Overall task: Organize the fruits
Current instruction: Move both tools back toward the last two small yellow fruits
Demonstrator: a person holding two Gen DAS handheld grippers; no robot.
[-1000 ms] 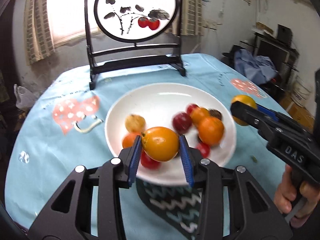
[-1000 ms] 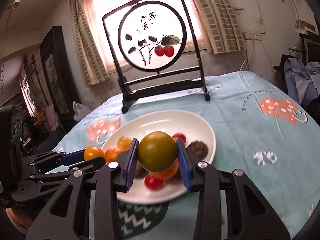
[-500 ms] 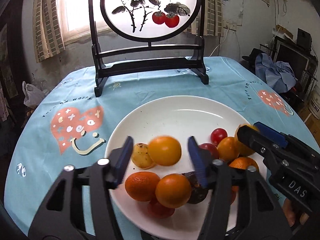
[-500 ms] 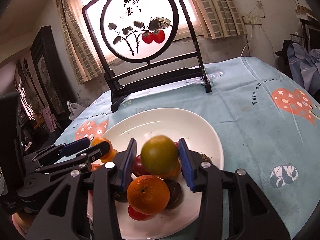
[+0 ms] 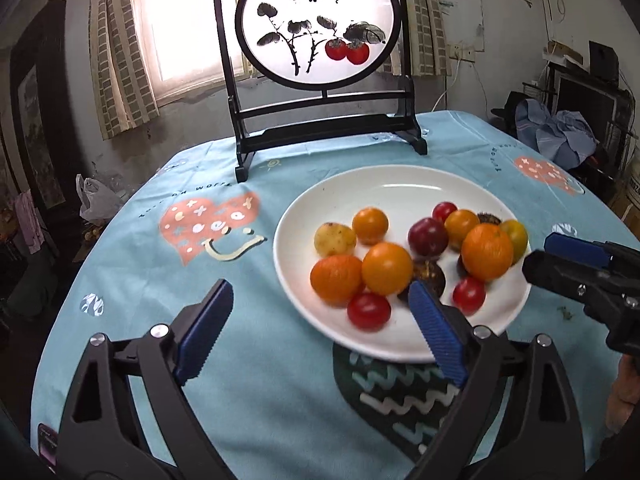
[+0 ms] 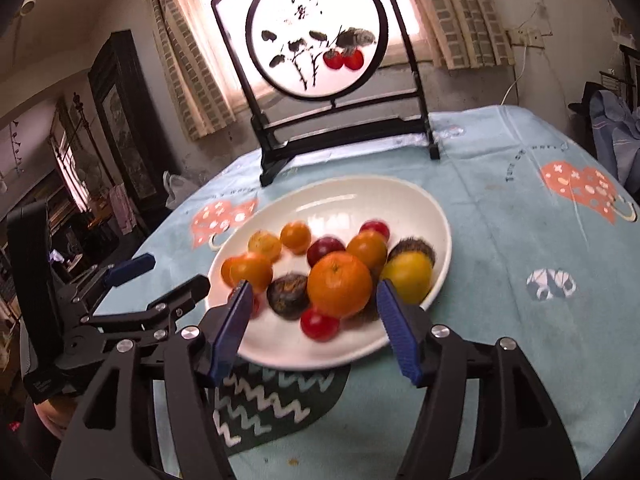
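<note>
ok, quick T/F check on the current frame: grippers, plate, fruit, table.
1. The left hand-held gripper is open and holds nothing. True.
2. The right hand-held gripper is clamped on an orange. False: its jaws stand apart, and the big orange lies on the plate.
3. All the fruit in view sits on the white plate. True.
4. The plate rests directly on bare wood. False: it sits on a light blue tablecloth, its near edge over a dark zigzag patch.
5. A framed round painting stands behind the plate. True.
</note>
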